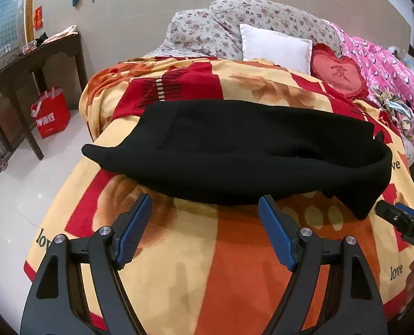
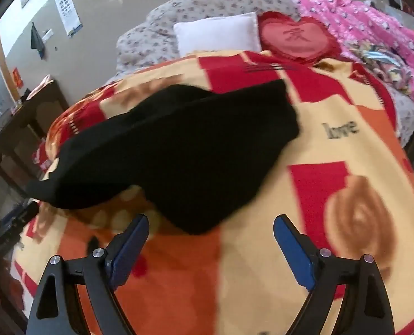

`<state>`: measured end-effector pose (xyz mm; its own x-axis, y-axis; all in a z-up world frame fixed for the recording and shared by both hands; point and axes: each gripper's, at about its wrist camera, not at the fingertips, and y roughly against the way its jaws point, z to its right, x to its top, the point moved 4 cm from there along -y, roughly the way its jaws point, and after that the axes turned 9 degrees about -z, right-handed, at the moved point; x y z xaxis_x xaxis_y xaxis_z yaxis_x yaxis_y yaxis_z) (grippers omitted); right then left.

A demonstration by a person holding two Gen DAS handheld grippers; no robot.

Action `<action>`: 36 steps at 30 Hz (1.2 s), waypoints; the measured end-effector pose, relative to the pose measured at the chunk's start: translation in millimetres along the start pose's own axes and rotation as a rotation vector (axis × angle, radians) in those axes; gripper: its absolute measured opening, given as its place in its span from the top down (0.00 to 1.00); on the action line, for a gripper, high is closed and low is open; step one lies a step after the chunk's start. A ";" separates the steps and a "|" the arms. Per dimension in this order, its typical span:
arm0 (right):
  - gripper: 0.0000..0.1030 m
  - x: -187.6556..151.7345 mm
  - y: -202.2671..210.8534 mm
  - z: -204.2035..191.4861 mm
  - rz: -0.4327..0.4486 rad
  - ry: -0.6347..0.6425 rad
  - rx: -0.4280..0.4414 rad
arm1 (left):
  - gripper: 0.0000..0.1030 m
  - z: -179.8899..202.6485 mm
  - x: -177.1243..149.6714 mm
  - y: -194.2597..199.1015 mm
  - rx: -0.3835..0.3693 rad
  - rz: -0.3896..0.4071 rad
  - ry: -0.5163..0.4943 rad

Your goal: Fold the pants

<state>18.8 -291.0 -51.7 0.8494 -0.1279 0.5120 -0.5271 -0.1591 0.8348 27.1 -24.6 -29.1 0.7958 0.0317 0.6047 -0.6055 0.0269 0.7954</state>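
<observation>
Pants [image 1: 235, 150] look folded lengthwise on the bed [image 1: 207, 265], crosswise folds remain; your left tool [image 1: 204, 215] and right tool [image 2: 211, 231] gape empty.

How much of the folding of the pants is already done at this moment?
The black pants lie on the blanket in one long doubled strip, so a first fold looks done. Nothing is in hand: left gripper and right gripper are open, empty. Folding them shorter remains.
</observation>
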 end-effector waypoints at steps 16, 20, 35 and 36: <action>0.13 10.2 -6.6 -49.8 -0.024 0.081 0.060 | 0.23 -4.2 -1.6 -2.6 0.036 -0.014 -0.007; 0.13 10.3 -6.1 -52.3 -0.021 0.088 0.059 | 0.23 -4.2 -3.1 -8.1 0.018 -0.043 -0.005; 0.13 8.3 -11.1 -55.2 -0.032 0.098 0.063 | 0.23 -0.8 -3.5 -11.7 0.014 -0.062 -0.009; 0.13 8.1 -11.7 -55.5 -0.033 0.097 0.063 | 0.23 -0.5 -3.7 -11.9 0.014 -0.062 -0.008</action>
<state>33.3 -235.8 -46.1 0.8632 -0.0265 0.5041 -0.4967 -0.2232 0.8387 31.4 -24.5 -40.8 0.8319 0.0220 0.5545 -0.5548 0.0142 0.8319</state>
